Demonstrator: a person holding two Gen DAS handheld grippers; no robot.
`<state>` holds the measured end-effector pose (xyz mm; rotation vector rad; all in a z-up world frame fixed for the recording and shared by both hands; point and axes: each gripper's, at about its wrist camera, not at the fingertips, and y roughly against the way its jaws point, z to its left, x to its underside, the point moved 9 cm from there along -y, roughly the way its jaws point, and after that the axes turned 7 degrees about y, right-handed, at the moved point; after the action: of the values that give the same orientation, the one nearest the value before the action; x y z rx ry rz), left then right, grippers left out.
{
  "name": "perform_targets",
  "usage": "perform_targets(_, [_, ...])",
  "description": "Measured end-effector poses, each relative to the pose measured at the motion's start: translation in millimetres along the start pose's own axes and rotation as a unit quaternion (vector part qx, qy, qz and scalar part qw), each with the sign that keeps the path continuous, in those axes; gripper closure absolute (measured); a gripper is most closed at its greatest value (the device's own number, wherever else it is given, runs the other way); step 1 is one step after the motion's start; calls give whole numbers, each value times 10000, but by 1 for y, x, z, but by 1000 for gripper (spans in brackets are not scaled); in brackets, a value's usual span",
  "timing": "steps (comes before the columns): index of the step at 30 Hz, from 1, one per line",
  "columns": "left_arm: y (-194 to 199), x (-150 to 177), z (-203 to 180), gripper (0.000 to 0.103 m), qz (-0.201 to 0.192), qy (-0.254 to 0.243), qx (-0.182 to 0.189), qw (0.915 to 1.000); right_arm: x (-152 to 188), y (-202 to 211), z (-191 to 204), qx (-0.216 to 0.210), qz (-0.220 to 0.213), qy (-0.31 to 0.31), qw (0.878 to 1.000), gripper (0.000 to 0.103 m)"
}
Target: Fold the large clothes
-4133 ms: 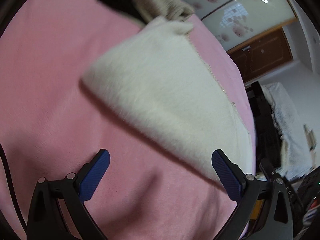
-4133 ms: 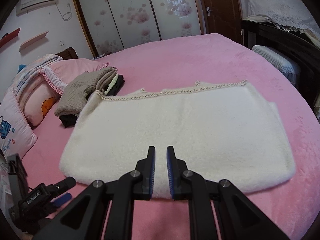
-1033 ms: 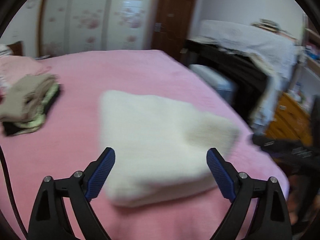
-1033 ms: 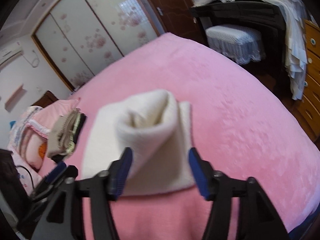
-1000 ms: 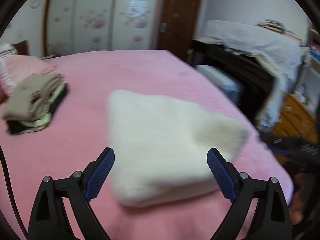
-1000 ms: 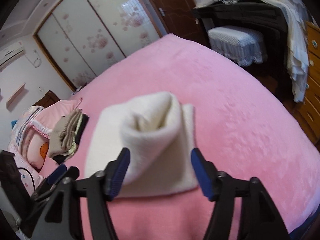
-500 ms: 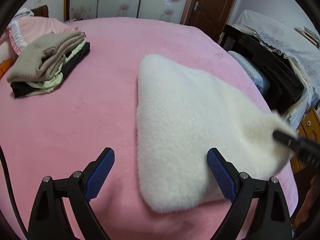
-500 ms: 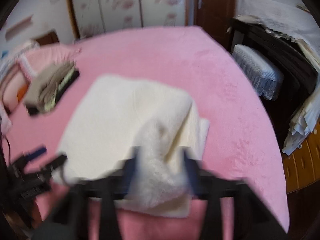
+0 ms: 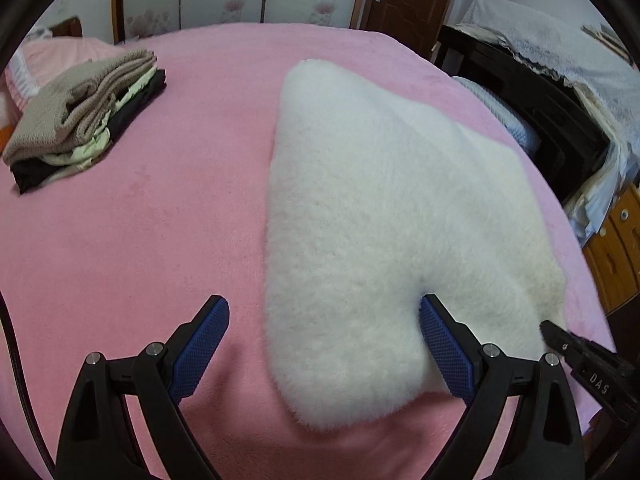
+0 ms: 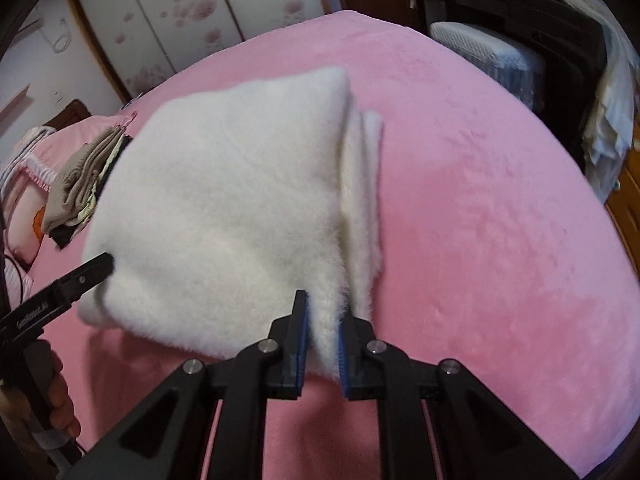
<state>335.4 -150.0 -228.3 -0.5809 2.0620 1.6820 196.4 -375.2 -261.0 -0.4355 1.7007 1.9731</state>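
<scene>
A white fluffy garment (image 9: 384,216) lies folded on the pink bed (image 9: 140,208). My left gripper (image 9: 322,350) is open, its fingers either side of the garment's near left corner. In the right wrist view my right gripper (image 10: 322,334) is shut on the garment's near right corner (image 10: 328,320) and holds that folded layer (image 10: 224,200) slightly raised. The left gripper's finger (image 10: 76,280) shows at the garment's left edge, and the right gripper's tip (image 9: 576,352) shows at the lower right of the left wrist view.
A stack of folded clothes (image 9: 76,116) sits at the bed's far left, next to pink pillows (image 10: 28,184). A dark cabinet draped with white cloth (image 9: 560,80) and a wooden dresser (image 9: 616,248) stand to the right of the bed. Wardrobe doors (image 10: 200,12) are behind.
The garment went from a wide flat rectangle to a folded-over stack. My right gripper has closed on its near right corner. My left gripper has stayed open and come down close to the near left corner.
</scene>
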Motion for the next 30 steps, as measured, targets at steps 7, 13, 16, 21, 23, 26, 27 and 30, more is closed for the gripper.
perform_targets(7, [4, -2, -4, 8, -193, -251, -51, 9995, 6, 1, 3, 152, -192, -101, 9996, 88])
perform_targets(13, [38, -22, -11, 8, -191, -456, 304, 9983, -22, 41, 8, 281, -372, 173, 9988, 73])
perform_targets(16, [60, -49, -9, 8, -499, -398, 483, 9968, -48, 69, 12, 261, -758, 306, 9963, 65])
perform_targets(21, [49, -101, 8, 8, -804, -389, -102, 9960, -103, 69, 30, 237, -1051, 587, 9924, 59])
perform_targets(23, [32, -114, 12, 8, -689, -362, -215, 9967, -123, 52, 42, 231, -1019, 733, 9918, 59])
perform_targets(26, [-2, -123, 10, 8, -350, -290, -226, 9987, -148, 18, 57, -66, -829, 755, 9937, 60])
perform_targets(27, [-10, -124, 8, 8, -272, -302, -211, 9990, -153, 8, 62, -137, -757, 756, 9942, 60])
perform_targets(30, [-34, -121, -3, 8, -75, -382, -166, 9991, -164, -26, 71, -140, -510, 905, 9945, 60])
